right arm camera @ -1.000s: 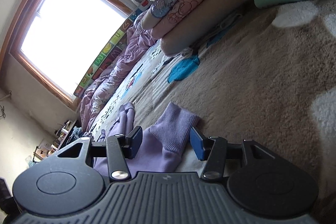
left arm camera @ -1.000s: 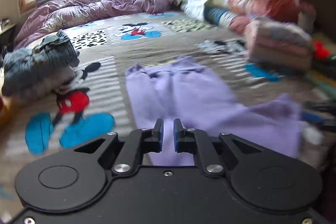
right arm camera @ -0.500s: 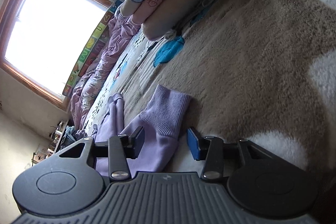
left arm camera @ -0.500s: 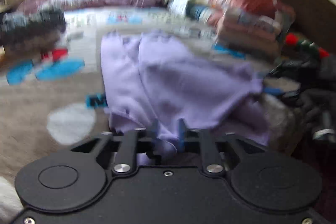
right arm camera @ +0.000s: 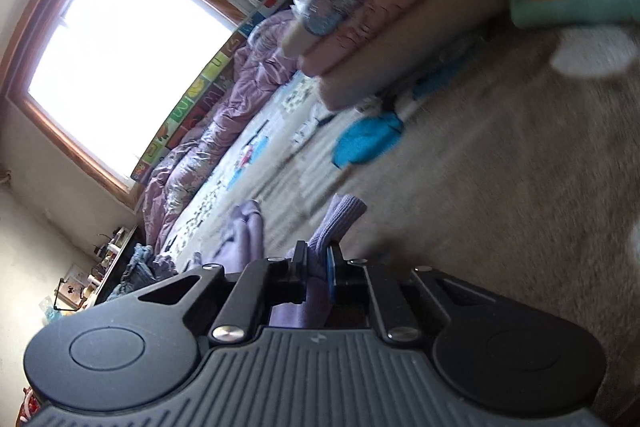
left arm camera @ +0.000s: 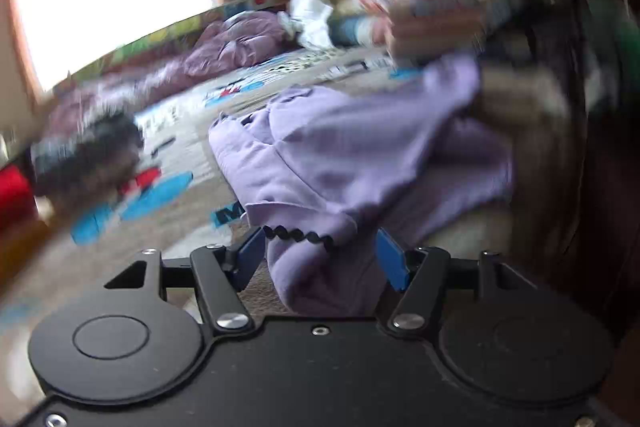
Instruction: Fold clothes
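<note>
Lilac knitted garment [left arm camera: 360,155] lies spread on the cartoon-print bed blanket [left arm camera: 168,195].
Its ribbed cuff [right arm camera: 340,219] is pinched in the right tongs [right arm camera: 318,263], which have just closed on it; the left tongs [left arm camera: 320,255], just opening, stand wide around a near fold, pads clear. Folded clothes stack [right arm camera: 372,11] far right.

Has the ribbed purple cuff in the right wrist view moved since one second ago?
Yes. The ribbed purple cuff lay between open fingers; now the right gripper is shut on it, with the cuff lifted slightly off the beige bedspread.
</note>
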